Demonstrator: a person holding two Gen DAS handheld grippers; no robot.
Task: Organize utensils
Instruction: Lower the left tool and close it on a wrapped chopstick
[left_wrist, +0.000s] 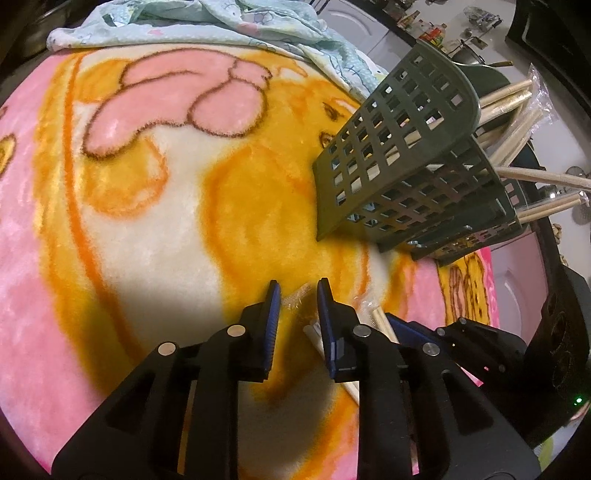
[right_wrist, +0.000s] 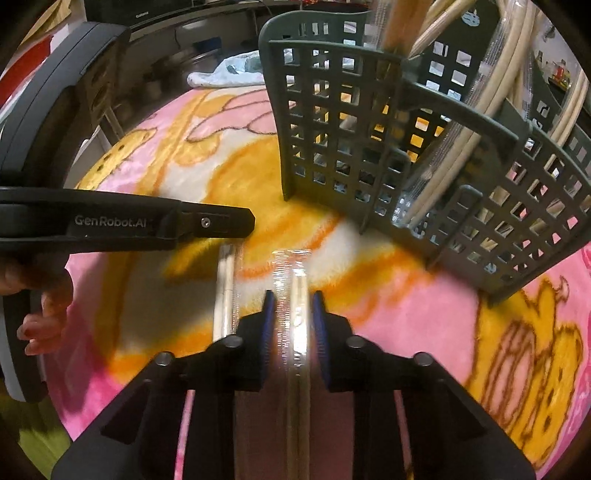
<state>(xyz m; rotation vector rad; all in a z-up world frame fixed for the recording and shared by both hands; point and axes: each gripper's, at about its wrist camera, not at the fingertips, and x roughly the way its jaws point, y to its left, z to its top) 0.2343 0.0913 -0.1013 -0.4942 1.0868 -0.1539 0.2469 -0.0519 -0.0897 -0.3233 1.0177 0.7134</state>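
Observation:
A grey-green slotted utensil caddy (left_wrist: 406, 166) (right_wrist: 351, 129) stands on the blanket, with several wrapped chopsticks (left_wrist: 517, 99) (right_wrist: 480, 110) in its far compartments. My right gripper (right_wrist: 293, 310) is shut on a clear-wrapped chopstick pair (right_wrist: 297, 295) that runs forward between its pads, just short of the caddy. My left gripper (left_wrist: 298, 293) (right_wrist: 247, 221) is beside it on the left. It is shut on the end of a second wrapped pair (left_wrist: 314, 341) (right_wrist: 225, 280), which slants back under its right finger. The right gripper (left_wrist: 402, 325) shows at the lower right of the left wrist view.
A fluffy pink, orange and white blanket (left_wrist: 147, 221) (right_wrist: 406, 314) covers the surface. A crumpled light-blue cloth (left_wrist: 221, 26) lies along its far edge. A person's hand (right_wrist: 44, 317) holds the left gripper's handle. Cluttered shelves (left_wrist: 443, 29) sit beyond the caddy.

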